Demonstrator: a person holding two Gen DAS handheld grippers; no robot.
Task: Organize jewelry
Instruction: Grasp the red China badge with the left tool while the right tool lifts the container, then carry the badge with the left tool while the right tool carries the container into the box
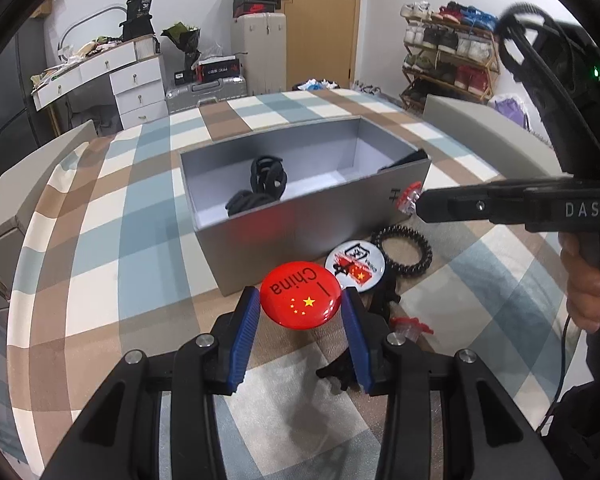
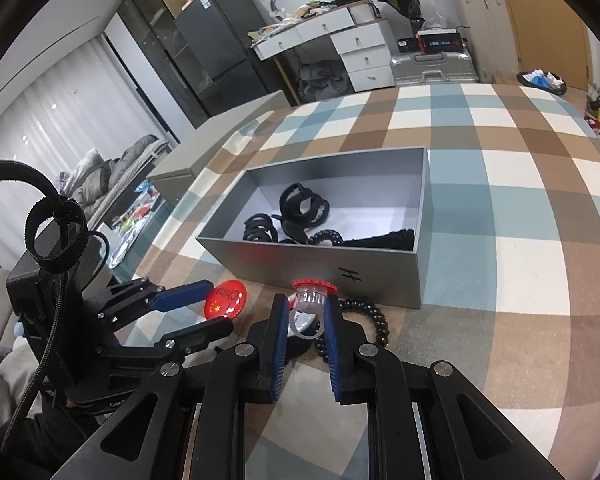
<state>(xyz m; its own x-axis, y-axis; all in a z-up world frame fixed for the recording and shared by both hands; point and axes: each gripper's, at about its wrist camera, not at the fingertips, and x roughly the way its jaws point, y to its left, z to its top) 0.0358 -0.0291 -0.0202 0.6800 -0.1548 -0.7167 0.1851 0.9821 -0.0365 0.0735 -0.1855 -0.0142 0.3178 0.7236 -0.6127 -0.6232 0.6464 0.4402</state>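
On the checked table (image 1: 112, 240), the open grey box (image 1: 300, 232) already holds black hair ties (image 2: 302, 204). Your left tongs (image 1: 300, 300) grip the red China badge (image 1: 300, 296) just before the box, while your right tongs (image 2: 306, 312) are closed on a clear ring with a red top (image 2: 311, 300) near its front wall.
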